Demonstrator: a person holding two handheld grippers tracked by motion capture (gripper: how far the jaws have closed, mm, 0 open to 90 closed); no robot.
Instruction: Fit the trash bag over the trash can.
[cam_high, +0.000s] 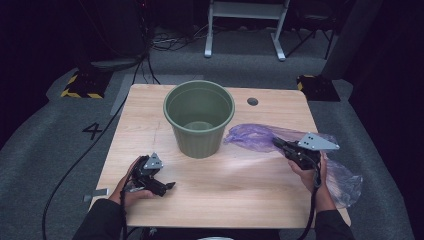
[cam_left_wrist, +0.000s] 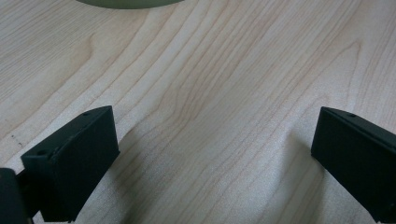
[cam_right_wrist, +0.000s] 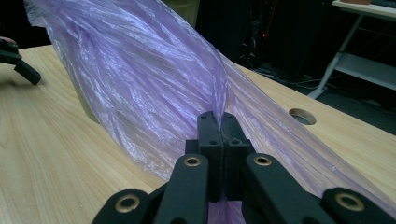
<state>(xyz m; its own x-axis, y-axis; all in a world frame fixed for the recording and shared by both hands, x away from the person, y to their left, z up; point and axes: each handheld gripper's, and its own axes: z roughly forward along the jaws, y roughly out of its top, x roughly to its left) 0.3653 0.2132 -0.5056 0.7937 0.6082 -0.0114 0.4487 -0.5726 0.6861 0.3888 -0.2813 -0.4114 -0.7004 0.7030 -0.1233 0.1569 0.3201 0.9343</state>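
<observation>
My right gripper (cam_right_wrist: 218, 122) has its jaws pressed together on a fold of the purple plastic bag (cam_right_wrist: 154, 79), pinching the thin film between the two black tips. From that pinch the bag fans up and away ahead of the jaws, wide and wrinkled, and hides most of what lies beyond it. In the high view the same right gripper (cam_high: 278, 143) sits at the near edge of the bag (cam_high: 255, 136), with the rest of the film trailing back past my right hand (cam_high: 311, 175) and over the table's edge on that side. Just beyond the bag, off to the side of my right jaws, stands the green pot (cam_high: 199, 118), upright with its mouth open; the bag's far end lies close to its wall, and I cannot tell whether they touch. A round hole (cam_right_wrist: 302, 116) in the table (cam_right_wrist: 51, 154) lies ahead of those jaws to their right.

My left gripper (cam_left_wrist: 212, 154) has its jaws spread wide, with bare wood grain between them and nothing in their grasp. It rests low over the table (cam_left_wrist: 196, 74), and the base of the pot (cam_left_wrist: 126, 3) shows ahead of the jaws. In the high view this left gripper (cam_high: 169, 186) is well apart from the bag, on the other side of the pot, held in my left hand (cam_high: 131, 192).
</observation>
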